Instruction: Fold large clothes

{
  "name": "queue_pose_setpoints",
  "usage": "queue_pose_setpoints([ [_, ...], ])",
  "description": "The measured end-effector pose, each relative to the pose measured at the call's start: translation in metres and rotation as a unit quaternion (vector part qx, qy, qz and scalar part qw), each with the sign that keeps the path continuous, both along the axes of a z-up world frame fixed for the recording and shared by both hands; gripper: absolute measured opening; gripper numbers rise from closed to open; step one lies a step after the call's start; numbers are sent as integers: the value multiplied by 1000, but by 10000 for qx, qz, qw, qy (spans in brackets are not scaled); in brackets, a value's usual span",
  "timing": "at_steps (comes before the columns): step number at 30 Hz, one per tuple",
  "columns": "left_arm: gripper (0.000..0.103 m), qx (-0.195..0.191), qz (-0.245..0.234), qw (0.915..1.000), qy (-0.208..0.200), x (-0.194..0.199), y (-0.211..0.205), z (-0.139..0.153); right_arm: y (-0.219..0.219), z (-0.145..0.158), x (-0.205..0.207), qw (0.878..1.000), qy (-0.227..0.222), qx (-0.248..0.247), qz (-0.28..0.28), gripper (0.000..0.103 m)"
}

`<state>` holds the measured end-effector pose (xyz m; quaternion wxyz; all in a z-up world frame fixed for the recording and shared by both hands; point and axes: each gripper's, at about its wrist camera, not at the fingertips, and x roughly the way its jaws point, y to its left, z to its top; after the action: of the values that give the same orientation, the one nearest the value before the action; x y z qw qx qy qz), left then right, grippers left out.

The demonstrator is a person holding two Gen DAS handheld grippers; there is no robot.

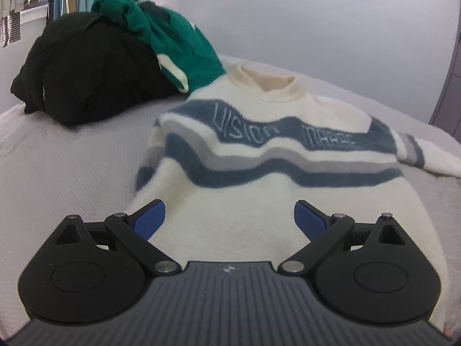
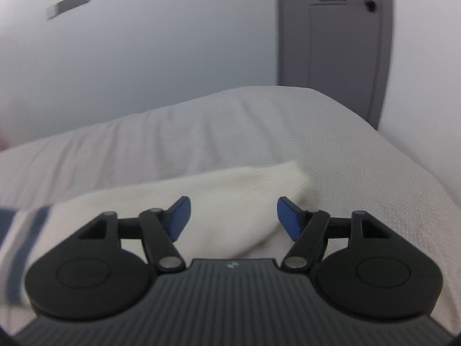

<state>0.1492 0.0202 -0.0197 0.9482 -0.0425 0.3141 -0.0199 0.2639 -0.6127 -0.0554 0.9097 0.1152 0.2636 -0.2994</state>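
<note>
Sleeve-folding step, by the look of it. Left gripper (image 1: 229,216) jaws spread, empty, above the lower body of the cream striped sweater (image 1: 259,155) lying flat on the bed (image 1: 72,158). Right gripper (image 2: 233,217) jaws spread, nothing pinched, sleeve cuff (image 2: 259,181) just ahead. Next, probably: pinch cuff, carry across chest. Only left view shows black garment (image 1: 86,77) and green garment (image 1: 178,43); only right view, the door (image 2: 331,52).

White textured mattress (image 1: 72,167): black garment heap (image 1: 86,72) at its far left corner, crumpled green-and-white garment (image 1: 178,43) leaning against it; grey door (image 2: 334,52) behind its far right corner.
</note>
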Motion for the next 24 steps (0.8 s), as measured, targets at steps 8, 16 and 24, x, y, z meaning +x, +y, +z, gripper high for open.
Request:
queue_pose_setpoints([
  [8, 98, -138, -105, 9990, -421, -34, 13, 28, 121, 63, -24, 9928, -218, -185, 1166, 68],
  [16, 98, -355, -203, 9964, -738, -62, 31, 42, 273, 113, -75, 9670, -360, -39, 2523, 68],
  [24, 98, -495, -178, 9922, -1131, -88, 51, 59, 406, 131, -129, 9332, -674, 299, 3518, 68],
])
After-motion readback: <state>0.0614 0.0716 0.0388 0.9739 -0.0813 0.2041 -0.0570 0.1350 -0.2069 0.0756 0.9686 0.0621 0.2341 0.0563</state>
